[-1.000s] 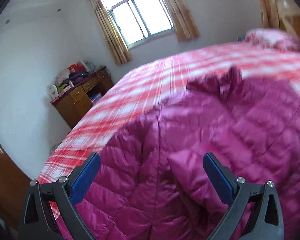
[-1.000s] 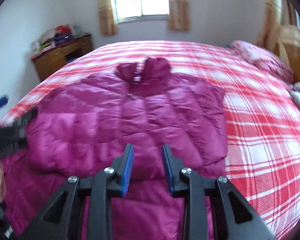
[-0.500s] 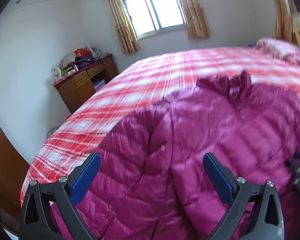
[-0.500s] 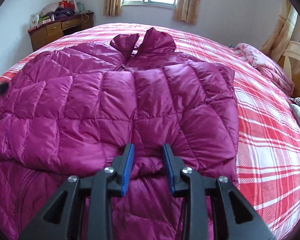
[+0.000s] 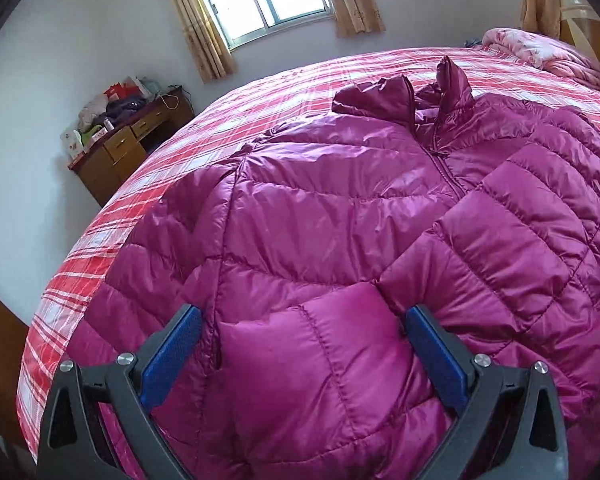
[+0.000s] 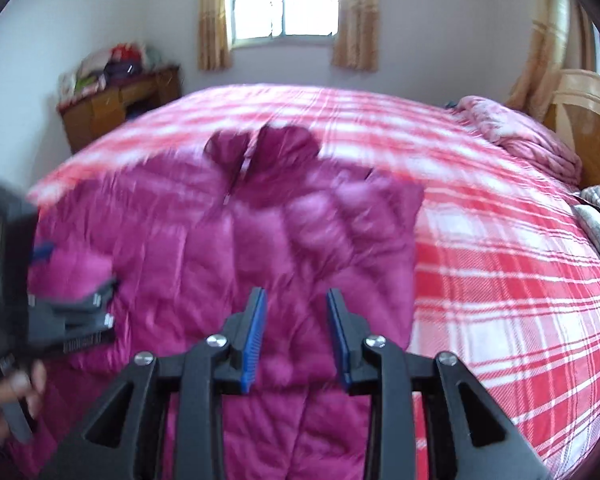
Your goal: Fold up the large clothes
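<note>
Left tongs point(image 5: 302, 354): spread wide, straddling a puffed fold at lower centre, gripping nothing.
Right tongs point(image 6: 296, 336): jaws just been opening, narrow gap, released above the fabric.
Magenta quilted down jacket point(image 5: 340, 208): mid-frame on the red plaid bed point(image 5: 260, 92); light, soft, slippery, springy; pinch seams or hem.

Two close wrist views across the jacket point(image 5: 340, 208), windowward.
</note>
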`<action>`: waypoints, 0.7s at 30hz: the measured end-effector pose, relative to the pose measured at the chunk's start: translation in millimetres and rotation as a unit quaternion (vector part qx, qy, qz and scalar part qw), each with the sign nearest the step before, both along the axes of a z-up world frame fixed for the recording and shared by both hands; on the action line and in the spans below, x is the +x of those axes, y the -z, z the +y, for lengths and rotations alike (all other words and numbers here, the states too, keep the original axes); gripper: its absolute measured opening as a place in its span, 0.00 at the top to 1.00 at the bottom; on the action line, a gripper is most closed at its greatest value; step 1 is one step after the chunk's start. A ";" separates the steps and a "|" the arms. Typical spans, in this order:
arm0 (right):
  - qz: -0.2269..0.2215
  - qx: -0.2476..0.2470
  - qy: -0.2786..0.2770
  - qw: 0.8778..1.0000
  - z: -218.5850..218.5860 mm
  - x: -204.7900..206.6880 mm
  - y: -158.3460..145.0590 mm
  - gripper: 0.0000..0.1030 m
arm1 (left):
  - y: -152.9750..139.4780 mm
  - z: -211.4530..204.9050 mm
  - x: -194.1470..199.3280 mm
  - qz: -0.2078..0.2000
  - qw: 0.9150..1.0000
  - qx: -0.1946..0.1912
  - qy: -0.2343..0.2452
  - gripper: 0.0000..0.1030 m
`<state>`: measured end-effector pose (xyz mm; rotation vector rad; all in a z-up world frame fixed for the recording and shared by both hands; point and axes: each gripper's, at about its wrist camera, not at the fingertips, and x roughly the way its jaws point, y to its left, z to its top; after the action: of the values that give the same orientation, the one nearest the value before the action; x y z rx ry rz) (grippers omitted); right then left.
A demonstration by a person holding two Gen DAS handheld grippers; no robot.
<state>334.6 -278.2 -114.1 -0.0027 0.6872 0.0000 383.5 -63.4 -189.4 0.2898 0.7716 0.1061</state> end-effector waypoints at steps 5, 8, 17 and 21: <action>0.008 0.016 0.021 1.000 -12.1 56.2 4.3 0.64 | 4.7 3.7 1.8 -0.001 1.000 -0.012 -0.001 0.01; 0.034 0.011 0.024 0.999 -14.0 79.2 24.8 0.64 | 8.2 1.7 -1.2 -0.006 1.000 -0.016 -0.003 0.01; 0.088 0.032 0.034 0.995 -30.9 94.0 60.2 0.64 | 9.6 5.3 -0.9 -0.002 0.999 -0.039 -0.007 0.01; 0.089 0.026 0.034 0.995 -30.6 96.1 61.4 0.64 | 10.2 4.3 -0.6 -0.004 0.999 -0.037 -0.009 0.01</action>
<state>430.7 -308.8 -175.5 0.0723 0.8659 -0.0476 382.9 -59.1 -199.7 0.2125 0.7682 0.0948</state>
